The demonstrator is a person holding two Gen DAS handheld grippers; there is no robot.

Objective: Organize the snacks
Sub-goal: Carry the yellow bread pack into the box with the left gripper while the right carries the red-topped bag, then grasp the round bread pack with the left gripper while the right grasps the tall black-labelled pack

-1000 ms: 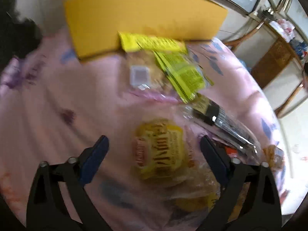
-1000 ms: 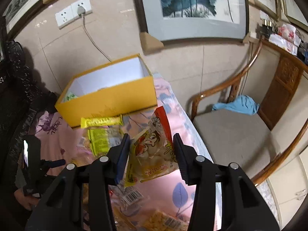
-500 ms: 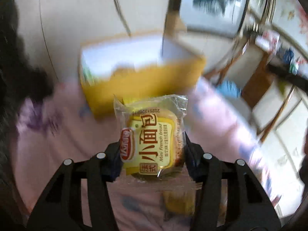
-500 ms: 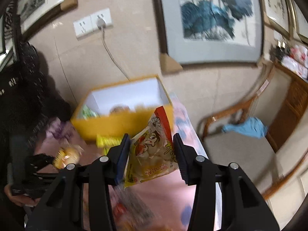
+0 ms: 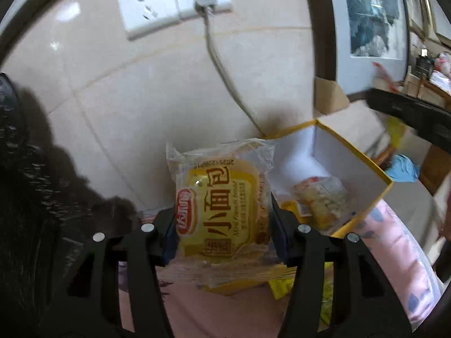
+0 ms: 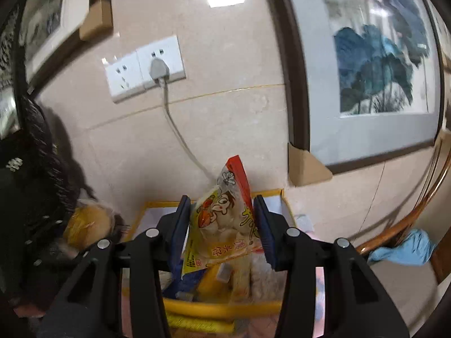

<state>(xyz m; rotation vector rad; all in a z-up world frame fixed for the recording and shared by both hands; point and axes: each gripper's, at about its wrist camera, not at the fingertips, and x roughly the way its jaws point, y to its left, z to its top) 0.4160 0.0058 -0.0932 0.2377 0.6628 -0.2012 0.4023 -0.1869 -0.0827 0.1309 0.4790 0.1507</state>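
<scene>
My left gripper (image 5: 222,231) is shut on a yellow mini bread packet (image 5: 218,214) in clear wrap, held up in front of the yellow box (image 5: 363,157) with white inner walls. A pale snack pack (image 5: 321,200) lies inside that box. In the right wrist view, my right gripper (image 6: 222,228) is shut on a cartoon-printed snack bag (image 6: 225,225) with a red top corner, held above the yellow box (image 6: 220,308), which holds several packets. The right gripper's black arm (image 5: 408,112) crosses the upper right of the left wrist view.
The box stands on a pink flowered tablecloth (image 5: 394,248) against a tiled wall with a socket plate (image 6: 143,67) and a cord (image 6: 180,138). Framed pictures (image 6: 375,64) hang behind. A wooden chair with a blue cloth (image 6: 406,249) stands at the right. Yellow wrappers (image 5: 282,284) lie by the box.
The left gripper closed on the bread packet and lifted it off the table toward the box. The right gripper carried its snack bag leftward and up, over the box.
</scene>
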